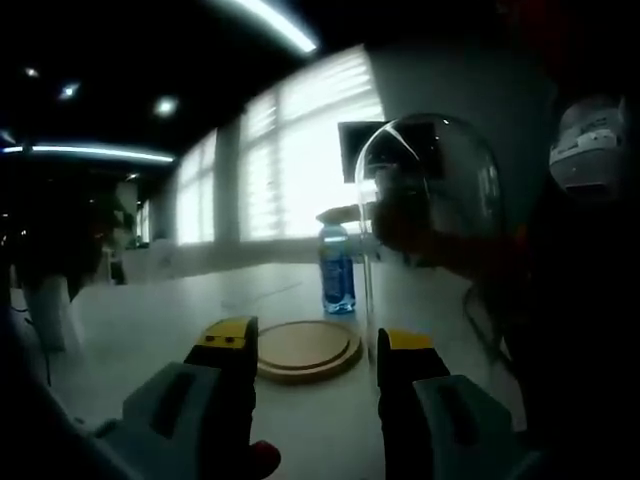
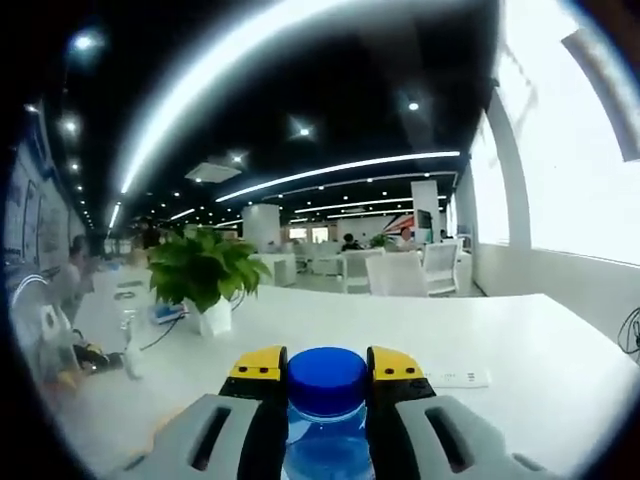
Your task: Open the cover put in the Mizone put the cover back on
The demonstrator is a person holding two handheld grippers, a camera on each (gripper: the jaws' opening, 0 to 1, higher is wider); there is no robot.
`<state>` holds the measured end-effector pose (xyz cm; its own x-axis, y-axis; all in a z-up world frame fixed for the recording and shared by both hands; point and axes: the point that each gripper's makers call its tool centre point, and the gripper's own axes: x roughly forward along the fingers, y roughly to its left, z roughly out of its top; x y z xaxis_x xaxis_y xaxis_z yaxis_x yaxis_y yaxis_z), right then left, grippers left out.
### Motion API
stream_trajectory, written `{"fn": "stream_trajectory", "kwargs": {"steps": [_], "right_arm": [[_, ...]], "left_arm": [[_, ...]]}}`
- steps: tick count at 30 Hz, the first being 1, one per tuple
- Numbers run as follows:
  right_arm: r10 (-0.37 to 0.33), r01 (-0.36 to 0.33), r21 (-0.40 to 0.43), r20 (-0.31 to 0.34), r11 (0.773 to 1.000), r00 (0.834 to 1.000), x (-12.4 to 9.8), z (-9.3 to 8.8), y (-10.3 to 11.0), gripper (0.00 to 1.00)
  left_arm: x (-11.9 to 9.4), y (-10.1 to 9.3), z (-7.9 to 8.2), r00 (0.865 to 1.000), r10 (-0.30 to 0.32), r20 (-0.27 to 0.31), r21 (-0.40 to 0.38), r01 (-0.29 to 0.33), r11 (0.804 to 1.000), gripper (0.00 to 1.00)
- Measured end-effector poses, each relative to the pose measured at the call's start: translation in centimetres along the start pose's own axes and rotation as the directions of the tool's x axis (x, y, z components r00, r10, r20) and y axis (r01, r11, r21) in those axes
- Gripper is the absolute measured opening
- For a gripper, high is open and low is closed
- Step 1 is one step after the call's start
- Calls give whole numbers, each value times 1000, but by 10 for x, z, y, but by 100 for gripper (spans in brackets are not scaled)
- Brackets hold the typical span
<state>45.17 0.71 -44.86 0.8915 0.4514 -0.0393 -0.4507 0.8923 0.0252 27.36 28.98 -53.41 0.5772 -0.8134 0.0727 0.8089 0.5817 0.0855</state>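
The Mizone bottle [image 1: 337, 270], blue with a blue cap, is upright just past the far edge of a round wooden base [image 1: 308, 348]. My left gripper [image 1: 318, 338] is open in front of the base, its jaws wide apart with nothing between them. A clear glass dome cover [image 1: 430, 200] rises right of the base, its left edge running down behind my right-hand fingertip [image 1: 408, 342]; I cannot tell what supports it. A dark shape that may be my other gripper shows through the glass. My right gripper [image 2: 327, 365] is shut on the bottle [image 2: 325, 440] just below its blue cap [image 2: 327, 378].
The white table [image 2: 520, 340] stretches far ahead. A potted plant [image 2: 200, 270] in a white pot stands at the left, with a small white flat device [image 2: 455, 378] on the right. White chairs [image 2: 410, 270] stand beyond. Bright windows [image 1: 300, 160] are behind the bottle.
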Motion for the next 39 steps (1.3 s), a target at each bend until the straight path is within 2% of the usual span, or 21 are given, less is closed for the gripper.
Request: {"fn": "stream_trajectory", "kwargs": {"steps": [23,39], "right_arm": [[117,-117,-15,13,993,993,4,-1,33,23],[169,-168,-17,56,986,984,5,-1,40,23]], "left_arm": [[-1,1,1,1000,4,3,0,-4,1000,39],[-1,1,1,1000,5,3,-2,-5,1000,39]]}}
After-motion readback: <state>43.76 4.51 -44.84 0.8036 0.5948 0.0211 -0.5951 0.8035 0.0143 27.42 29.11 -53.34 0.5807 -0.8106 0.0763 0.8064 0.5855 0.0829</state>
